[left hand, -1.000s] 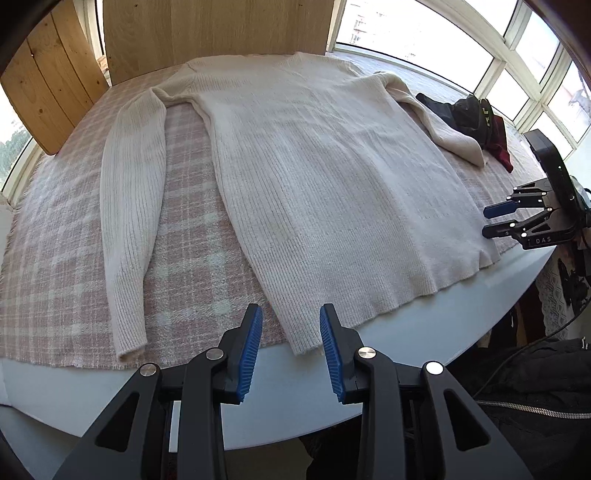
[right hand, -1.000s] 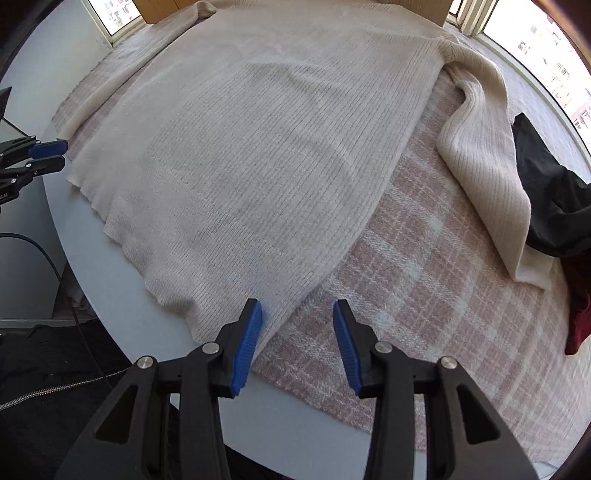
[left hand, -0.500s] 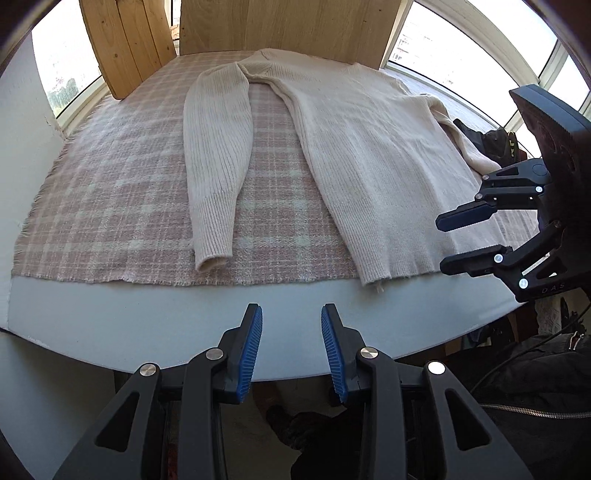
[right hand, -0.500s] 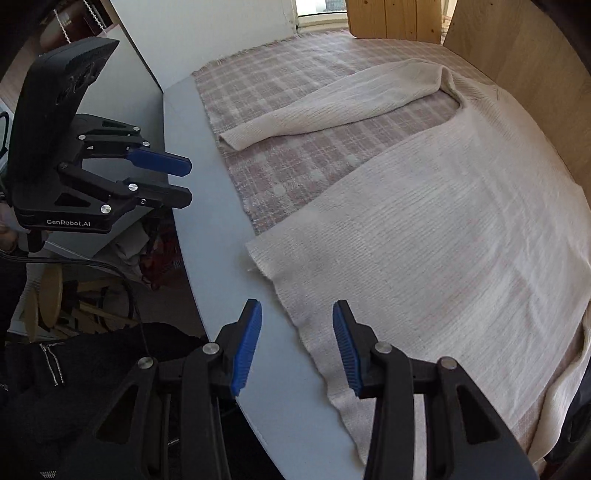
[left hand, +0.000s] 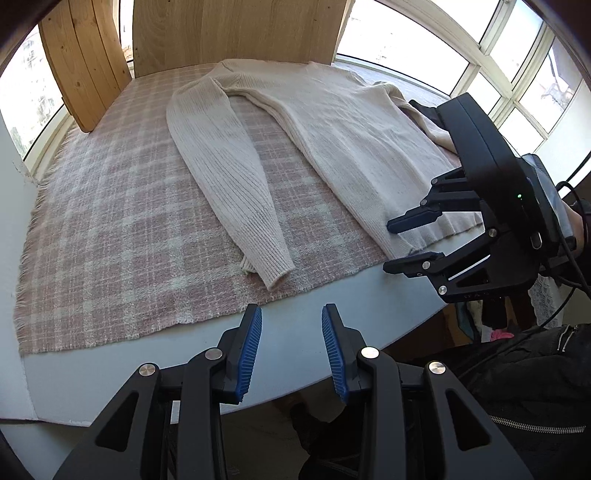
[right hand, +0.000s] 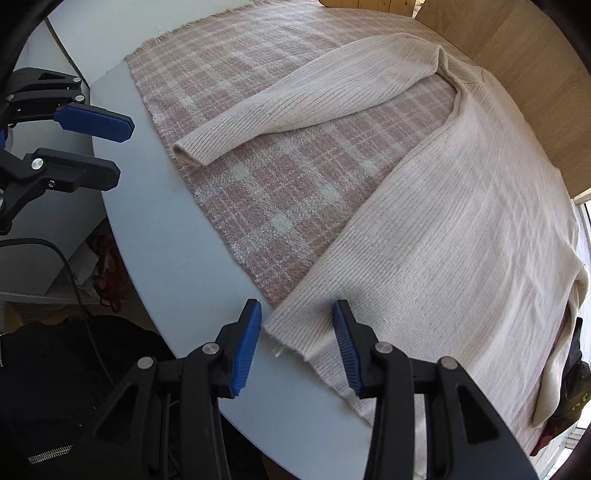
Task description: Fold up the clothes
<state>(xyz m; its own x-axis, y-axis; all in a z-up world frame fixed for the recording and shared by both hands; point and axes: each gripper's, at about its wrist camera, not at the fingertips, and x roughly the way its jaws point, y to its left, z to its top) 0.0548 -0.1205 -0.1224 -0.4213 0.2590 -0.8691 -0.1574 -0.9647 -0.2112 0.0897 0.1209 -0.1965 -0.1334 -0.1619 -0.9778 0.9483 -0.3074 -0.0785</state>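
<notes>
Where laid out flat: cream ribbed sweater (left hand: 343,140), front down or up not determinable, spread across pink plaid blanket (left hand: 110,236) on white desk (left hand: 295,332). Landmark for all places below: the sweater.

- Sweater body: hem at near edge of blanket, one hem corner overhanging onto bare desk.
- Sweater sleeve (left hand: 236,184): straight, lying on blanket beside the body, apart from it except at the shoulder; cuff close to blanket's near fringe.
- Second sleeve (right hand: 561,369): on far side of the body, partly tucked at its edge, beside dark garment (right hand: 572,373).
- Left tool (left hand: 291,347): released, blue pads apart, nothing between; over bare desk edge, near the sleeve cuff but not touching.
- Right tool (right hand: 297,332): released, pads apart, straddling the hem corner in its own view; contact with the knit not determinable.
- Wooden panels (left hand: 236,29): upright beyond the sweater's collar end.
- Windows (left hand: 517,74): behind and beside the sweater's far side.
- Black jacket (left hand: 535,369): below desk edge, near side of the hem.
</notes>
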